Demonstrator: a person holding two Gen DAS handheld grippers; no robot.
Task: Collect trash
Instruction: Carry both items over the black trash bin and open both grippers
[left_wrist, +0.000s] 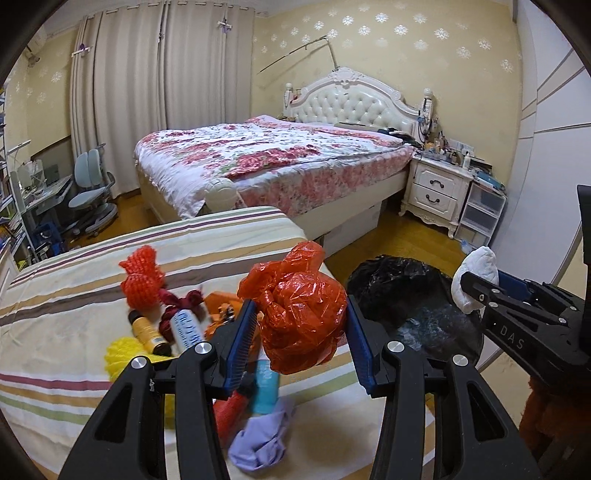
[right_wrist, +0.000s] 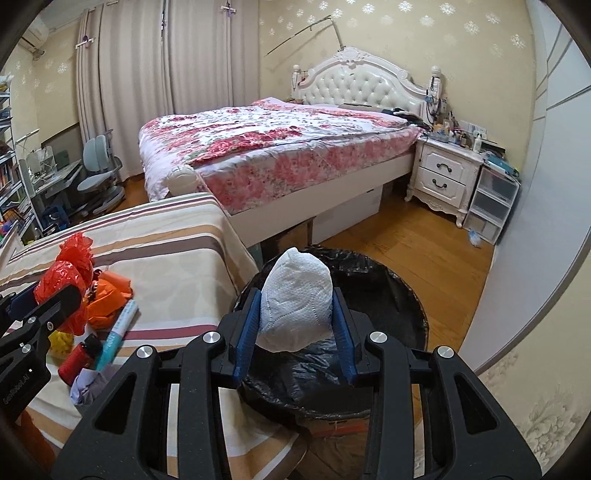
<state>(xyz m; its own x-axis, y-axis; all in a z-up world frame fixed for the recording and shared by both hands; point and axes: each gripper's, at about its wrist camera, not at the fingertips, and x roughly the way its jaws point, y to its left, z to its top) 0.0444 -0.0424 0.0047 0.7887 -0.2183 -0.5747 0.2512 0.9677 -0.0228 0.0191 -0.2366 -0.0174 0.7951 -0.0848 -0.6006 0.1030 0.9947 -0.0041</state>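
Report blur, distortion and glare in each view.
Left wrist: fisheye bends the walls, dark corners; red bag sharp, bottles behind motion-smeared. Right wrist: same curvature; tissue crisp in the right gripper, mild sheen on the bin liner.

We see our right gripper (right_wrist: 295, 325) squeezing a wad of white paper towel (right_wrist: 295, 306) between its blue pads (right_wrist: 246, 332). It hangs over a bin with a black bag (right_wrist: 388, 288). At the left, our left gripper (right_wrist: 37, 306) grips a red plastic bag (right_wrist: 70, 273) above the striped sheet (right_wrist: 166, 251).
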